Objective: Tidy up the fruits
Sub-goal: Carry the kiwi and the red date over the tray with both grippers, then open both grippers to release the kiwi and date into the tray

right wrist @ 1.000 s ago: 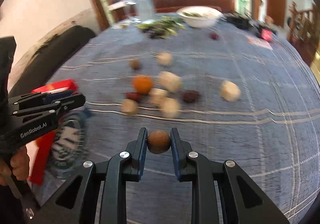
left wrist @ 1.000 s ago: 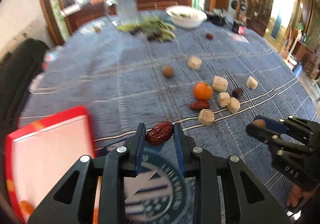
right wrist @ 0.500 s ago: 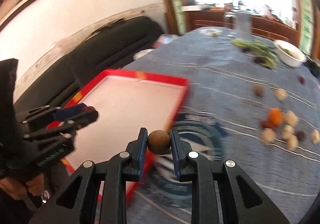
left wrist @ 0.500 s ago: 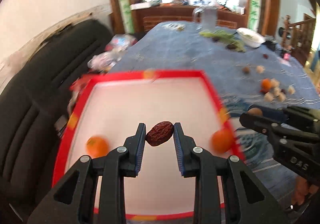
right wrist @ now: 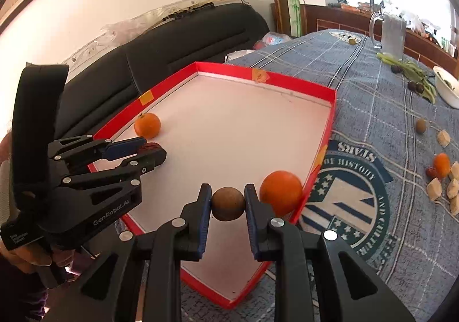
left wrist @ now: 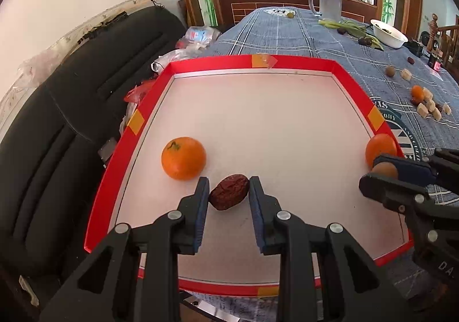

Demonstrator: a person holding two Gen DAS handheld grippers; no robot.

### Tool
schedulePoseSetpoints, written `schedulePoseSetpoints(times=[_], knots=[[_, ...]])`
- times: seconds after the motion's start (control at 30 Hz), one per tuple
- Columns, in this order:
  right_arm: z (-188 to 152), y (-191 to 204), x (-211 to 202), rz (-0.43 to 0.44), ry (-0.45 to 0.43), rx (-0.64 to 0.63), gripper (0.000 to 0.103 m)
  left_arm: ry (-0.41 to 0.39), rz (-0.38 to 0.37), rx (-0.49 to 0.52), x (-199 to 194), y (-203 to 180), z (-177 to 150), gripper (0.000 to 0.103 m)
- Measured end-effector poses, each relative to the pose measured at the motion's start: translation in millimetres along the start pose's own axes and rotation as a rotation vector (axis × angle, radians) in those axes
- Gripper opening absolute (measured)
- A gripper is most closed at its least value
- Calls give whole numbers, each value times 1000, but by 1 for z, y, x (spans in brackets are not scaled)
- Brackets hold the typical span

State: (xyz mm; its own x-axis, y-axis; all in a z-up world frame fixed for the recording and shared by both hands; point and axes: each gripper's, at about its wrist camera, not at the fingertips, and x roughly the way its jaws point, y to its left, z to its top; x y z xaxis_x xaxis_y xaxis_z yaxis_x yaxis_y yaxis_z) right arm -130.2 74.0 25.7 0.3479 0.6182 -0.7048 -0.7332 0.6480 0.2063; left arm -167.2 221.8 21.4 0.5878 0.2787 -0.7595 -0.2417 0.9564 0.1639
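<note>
White "GenRobot.AI" lettering marks the left claw [right wrist: 149, 151], gripping a red date [left wrist: 229, 191]; the right claw [right wrist: 228, 203] pinches a brown fruit [right wrist: 228, 203] over the red tray [right wrist: 330, 121].

black leather sofa [right wrist: 183, 43] sitting beside table | clear glass jug [left wrist: 330, 2] standing at far end | white bowl [left wrist: 388, 33] possibly holding scraps

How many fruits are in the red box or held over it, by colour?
Orange: 2, one orange at the red box's left side, another orange at its right wall.
Dark red: 1, the date in the left gripper.
Brown: 1, the round brown fruit in the right gripper.
Total: 4
</note>
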Motion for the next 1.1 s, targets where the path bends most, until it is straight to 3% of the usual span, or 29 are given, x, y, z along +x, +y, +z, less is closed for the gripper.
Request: schedulePoseSetpoints(times=[0.3, 0.43, 0.53, 0.63, 0.8, 0.9, 1.03, 1.1], knots=[[-8, 11, 4, 35, 52, -24, 22, 4, 26, 9, 2, -3, 0, 30], [-11, 12, -4, 105, 93, -8, 29, 9, 51, 14, 1, -4, 0, 31], [-12, 4, -10, 142, 118, 57, 32, 11, 73, 12, 2, -1, 1, 31], [-13, -8, -11, 239, 151, 154, 38, 12, 92, 0, 2, 3, 2, 31], [-14, 2, -12, 309, 202, 141, 49, 1, 112, -11, -3, 8, 5, 31], [-16, 10, -13, 319, 209, 126, 52, -15, 125, -15, -8, 10, 9, 31], [-20, 14, -11, 451, 270, 164, 52, -36, 137, -20, -16, 11, 14, 32], [-19, 13, -14, 444, 248, 175, 52, -43, 139, -21, -19, 11, 15, 33]])
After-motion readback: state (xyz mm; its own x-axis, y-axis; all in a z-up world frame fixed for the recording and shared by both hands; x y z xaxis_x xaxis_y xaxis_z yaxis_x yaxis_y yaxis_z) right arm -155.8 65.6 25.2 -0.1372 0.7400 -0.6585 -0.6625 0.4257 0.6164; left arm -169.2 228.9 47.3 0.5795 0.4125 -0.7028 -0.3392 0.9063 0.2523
